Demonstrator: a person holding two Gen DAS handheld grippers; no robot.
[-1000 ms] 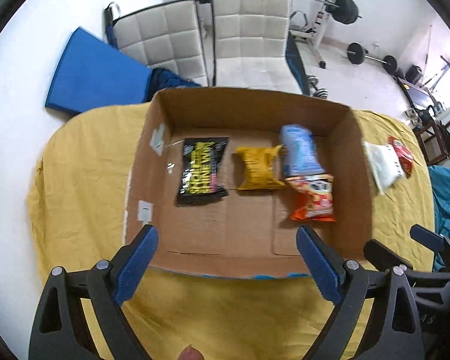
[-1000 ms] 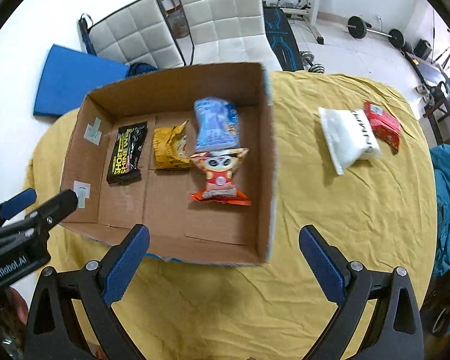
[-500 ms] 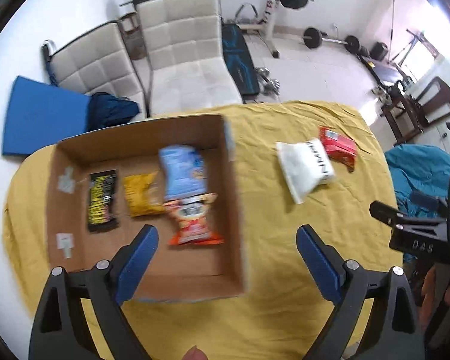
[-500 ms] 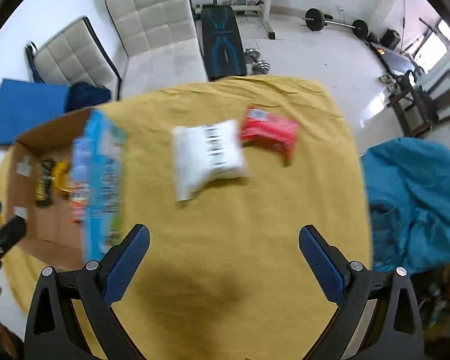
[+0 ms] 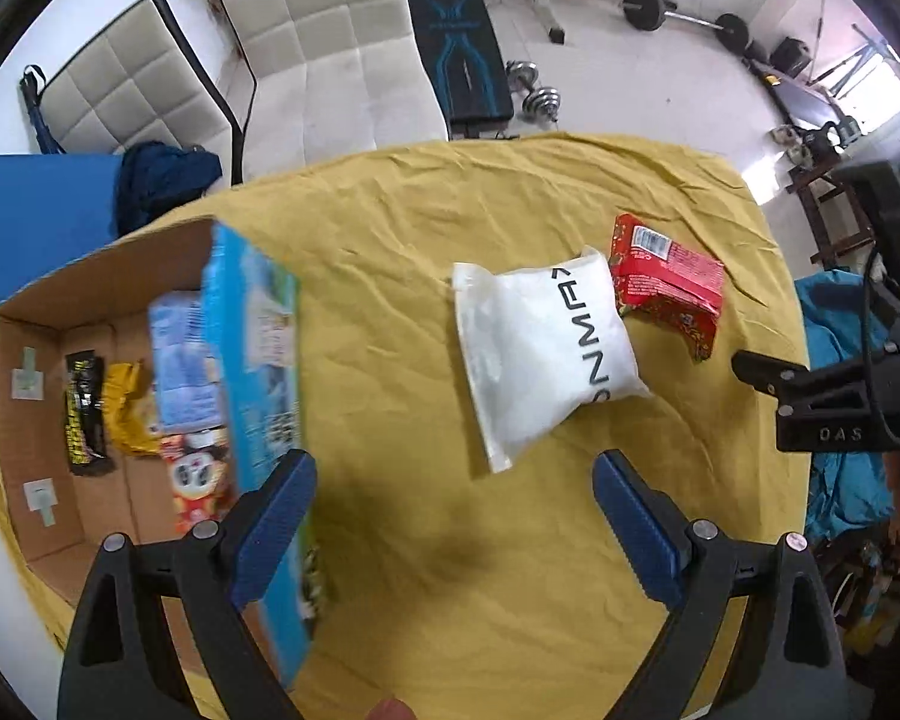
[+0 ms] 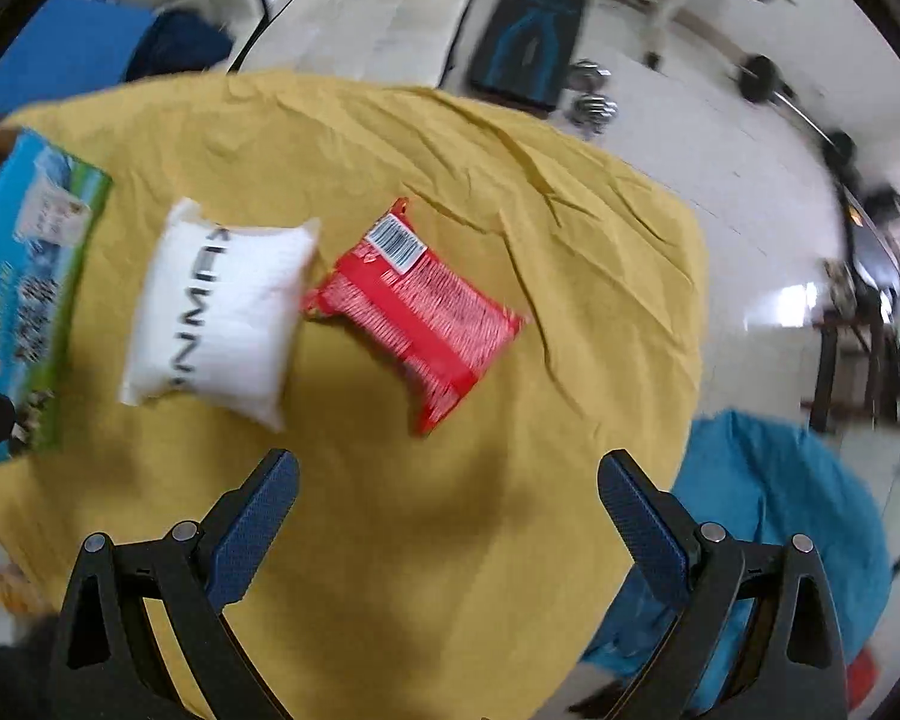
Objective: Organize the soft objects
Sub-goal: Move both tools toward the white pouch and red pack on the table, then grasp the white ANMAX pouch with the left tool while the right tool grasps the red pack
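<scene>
A white soft pouch (image 5: 540, 354) (image 6: 222, 312) lies on the yellow tablecloth (image 5: 402, 528) beside a red snack packet (image 5: 666, 282) (image 6: 420, 312). A cardboard box (image 5: 30, 420) at the left holds a black packet (image 5: 84, 414), a yellow packet (image 5: 127, 408), a pale blue packet (image 5: 180, 366) and an orange packet (image 5: 195, 492). My left gripper (image 5: 453, 510) is open and empty above the cloth, short of the white pouch. My right gripper (image 6: 447, 510) is open and empty, short of the red packet. The right gripper's body also shows in the left wrist view (image 5: 822, 402).
The box's printed blue side (image 5: 258, 372) (image 6: 24, 294) faces the cloth. Two white padded chairs (image 5: 306, 42) stand behind the table. Gym weights (image 5: 684, 6) lie on the floor beyond. A teal cloth (image 6: 768, 510) lies right of the table.
Both grippers have swung right, away from the box and over the cloth. The white pouch and red packet now lie ahead of them. Both stay open.
</scene>
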